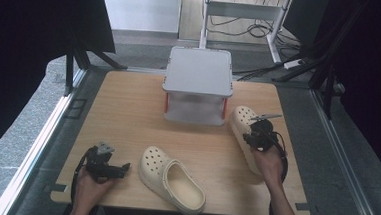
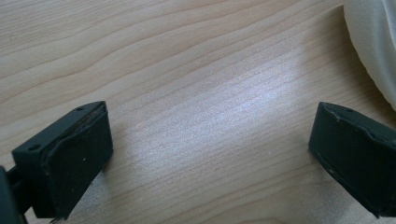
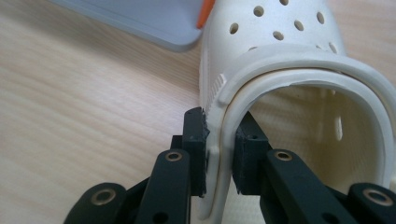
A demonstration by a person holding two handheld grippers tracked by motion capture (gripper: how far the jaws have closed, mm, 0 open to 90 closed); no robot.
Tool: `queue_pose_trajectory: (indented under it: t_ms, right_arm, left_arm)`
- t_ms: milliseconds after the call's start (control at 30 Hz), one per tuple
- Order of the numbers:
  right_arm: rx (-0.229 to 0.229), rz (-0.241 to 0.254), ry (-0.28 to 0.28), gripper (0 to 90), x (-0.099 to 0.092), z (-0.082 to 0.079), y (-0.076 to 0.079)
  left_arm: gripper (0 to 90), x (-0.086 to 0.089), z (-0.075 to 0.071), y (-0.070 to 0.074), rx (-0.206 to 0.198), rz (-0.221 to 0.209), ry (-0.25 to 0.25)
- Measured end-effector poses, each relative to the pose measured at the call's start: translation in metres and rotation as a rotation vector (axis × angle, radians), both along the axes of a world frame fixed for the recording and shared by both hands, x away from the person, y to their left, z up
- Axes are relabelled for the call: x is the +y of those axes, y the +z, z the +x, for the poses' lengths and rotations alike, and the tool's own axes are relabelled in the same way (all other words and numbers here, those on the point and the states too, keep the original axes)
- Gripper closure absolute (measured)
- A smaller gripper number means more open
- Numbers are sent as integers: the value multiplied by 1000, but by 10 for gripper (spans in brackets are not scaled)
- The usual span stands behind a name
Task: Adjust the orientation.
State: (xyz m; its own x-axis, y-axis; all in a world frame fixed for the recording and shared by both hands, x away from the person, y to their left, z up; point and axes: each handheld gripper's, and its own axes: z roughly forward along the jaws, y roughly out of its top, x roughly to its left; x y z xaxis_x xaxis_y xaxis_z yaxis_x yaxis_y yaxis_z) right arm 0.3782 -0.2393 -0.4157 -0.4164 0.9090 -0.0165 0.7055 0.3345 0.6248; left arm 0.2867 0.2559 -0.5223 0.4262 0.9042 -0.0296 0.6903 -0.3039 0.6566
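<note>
High view: light wooden table point(image 1: 128, 113); grey lidded plastic box with orange latches point(image 1: 198, 83) at far centre. Cream perforated foam clog point(image 1: 171, 179) near front edge, toe toward left. Second cream clog point(image 1: 243, 128) at right, heel half hidden under right gripper point(image 1: 258, 135) and hand. Left gripper point(image 1: 119, 169) low at front left, just beside first clog.

Left gripper view: jaws spread wide over bare wood, nothing between; clog edge cut off top right.

Right gripper view: jaws clenched on second clog's side wall, one inside, one outside; box corner cut off, upper left.
</note>
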Motion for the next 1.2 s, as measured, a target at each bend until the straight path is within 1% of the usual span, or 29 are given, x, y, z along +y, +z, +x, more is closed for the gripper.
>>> queue_pose_trajectory:
  t_ms: [167,267,400,533,567,600,633,733,867,900,933,1200]
  right_arm:
    - [-26,-1,68,774,6,-18,21]
    - [-36,-6,116,773,14,-28,29]
    - [-42,-3,177,772,29,-38,35]
    - [-42,3,233,773,47,-45,37]
    - [-40,6,244,773,51,-47,36]
    - [-37,3,268,772,60,-49,35]
    - [-37,3,268,772,60,-49,35]
    - [-32,-2,304,772,73,-52,32]
    - [-26,-1,343,772,90,-55,24]
    - [-19,-4,369,772,98,-57,20]
    - [-19,-4,369,772,98,-57,20]
    - [9,-6,442,772,132,-58,1]
  left_arm:
    - [0,0,0,0,1,-2,2]
    - [0,0,0,0,1,-3,3]
    - [0,0,0,0,-1,-2,2]
    - [0,0,0,0,1,-2,0]
    - [0,0,0,0,1,-2,0]
    - [0,0,0,0,2,-2,0]
    - [0,0,0,0,1,-3,3]
    - [0,0,0,0,3,-4,2]
    - [0,0,0,0,2,-5,3]
    - [0,0,0,0,2,-3,2]
    - [0,0,0,0,2,-3,2]
    - [0,0,0,0,4,-1,0]
